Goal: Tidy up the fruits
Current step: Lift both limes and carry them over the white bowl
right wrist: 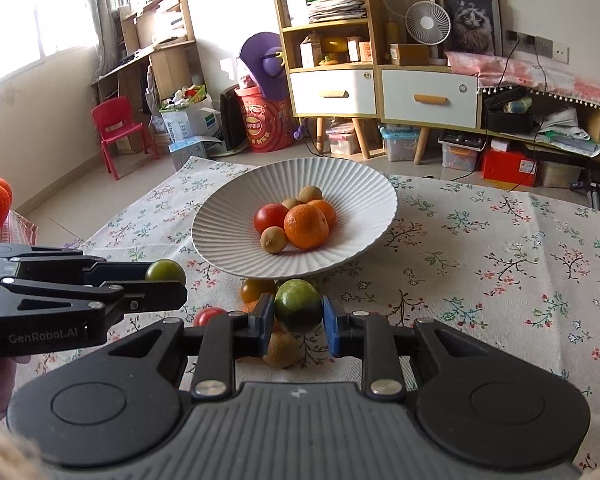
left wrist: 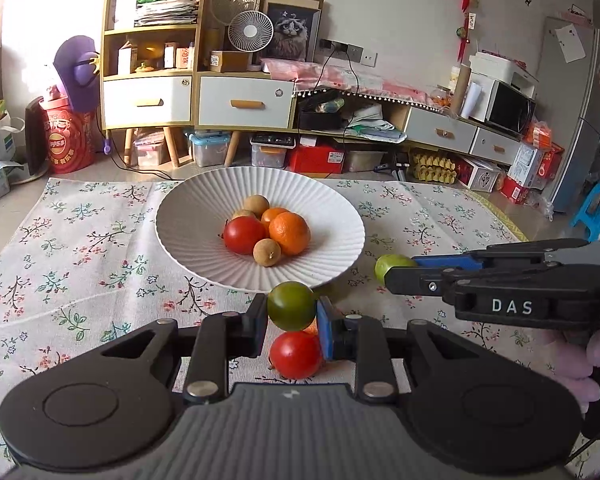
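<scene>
My left gripper [left wrist: 292, 313] is shut on an olive-green round fruit [left wrist: 291, 305], held just above the floral cloth in front of the white ribbed plate [left wrist: 204, 216]. A red tomato [left wrist: 296, 355] lies on the cloth right under it. My right gripper [right wrist: 298, 314] is shut on a lighter green fruit [right wrist: 298, 300], also near the plate's [right wrist: 228, 236] front rim. The left wrist view shows the right gripper [left wrist: 400, 271] at the right, and the right wrist view shows the left gripper [right wrist: 165, 281] at the left. The plate holds a red tomato [left wrist: 244, 235], two oranges [left wrist: 290, 233] and three longans [left wrist: 267, 253].
Loose on the cloth under and beside the right gripper lie a yellow-orange tomato [right wrist: 255, 290], a small red tomato [right wrist: 210, 316] and a longan [right wrist: 282, 349]. The floral cloth [left wrist: 80, 248] covers the table. Shelves, drawers and boxes stand beyond the far edge.
</scene>
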Demonstrator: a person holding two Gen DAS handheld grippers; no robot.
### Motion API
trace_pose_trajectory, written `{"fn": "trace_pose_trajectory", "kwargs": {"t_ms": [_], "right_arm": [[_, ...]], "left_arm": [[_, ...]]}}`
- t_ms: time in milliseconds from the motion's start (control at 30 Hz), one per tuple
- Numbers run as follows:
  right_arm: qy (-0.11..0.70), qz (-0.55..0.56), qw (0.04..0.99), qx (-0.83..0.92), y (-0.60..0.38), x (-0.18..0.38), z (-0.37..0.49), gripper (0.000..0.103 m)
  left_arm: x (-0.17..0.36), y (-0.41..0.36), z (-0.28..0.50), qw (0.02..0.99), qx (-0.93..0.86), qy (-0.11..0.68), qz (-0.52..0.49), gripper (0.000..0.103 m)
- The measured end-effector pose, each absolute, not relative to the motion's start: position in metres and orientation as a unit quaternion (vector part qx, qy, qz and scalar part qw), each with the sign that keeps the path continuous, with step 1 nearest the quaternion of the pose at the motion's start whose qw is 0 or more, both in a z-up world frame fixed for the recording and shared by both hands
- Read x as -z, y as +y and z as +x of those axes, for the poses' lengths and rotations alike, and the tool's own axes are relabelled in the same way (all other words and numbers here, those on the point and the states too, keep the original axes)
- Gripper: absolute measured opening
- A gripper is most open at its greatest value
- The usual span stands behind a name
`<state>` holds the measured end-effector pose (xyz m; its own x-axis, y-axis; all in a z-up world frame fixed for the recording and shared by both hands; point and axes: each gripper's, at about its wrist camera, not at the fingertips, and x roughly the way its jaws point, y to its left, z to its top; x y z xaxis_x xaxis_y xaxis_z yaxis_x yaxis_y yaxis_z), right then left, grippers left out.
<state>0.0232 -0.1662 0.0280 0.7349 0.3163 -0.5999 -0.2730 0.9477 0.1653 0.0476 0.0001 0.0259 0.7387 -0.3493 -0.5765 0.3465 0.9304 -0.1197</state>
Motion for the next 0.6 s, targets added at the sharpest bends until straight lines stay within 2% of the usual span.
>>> {"fn": "trace_pose_trajectory", "kwargs": {"t_ms": [200, 433, 600], "right_arm": [[0.319, 0.067, 0.933, -0.152, -0.174, -0.043, 0.052, 0.024], [0.351, 0.098, 0.921, -0.137, -0.180, -0.030, 0.101, 0.024], [0.363, 0.080, 0.919, -0.132, -0.176, -0.020, 0.119, 0.024]], "left_arm": [[-0.028, 0.001, 0.077, 0.934, 0.181, 0.307, 0.017, 0.019], [-0.017, 0.006, 0.118, 0.924, 0.180, 0.335, 0.030, 0.019], [-0.005, 0.004, 0.135, 0.917, 0.182, 0.353, 0.032, 0.019]]}}
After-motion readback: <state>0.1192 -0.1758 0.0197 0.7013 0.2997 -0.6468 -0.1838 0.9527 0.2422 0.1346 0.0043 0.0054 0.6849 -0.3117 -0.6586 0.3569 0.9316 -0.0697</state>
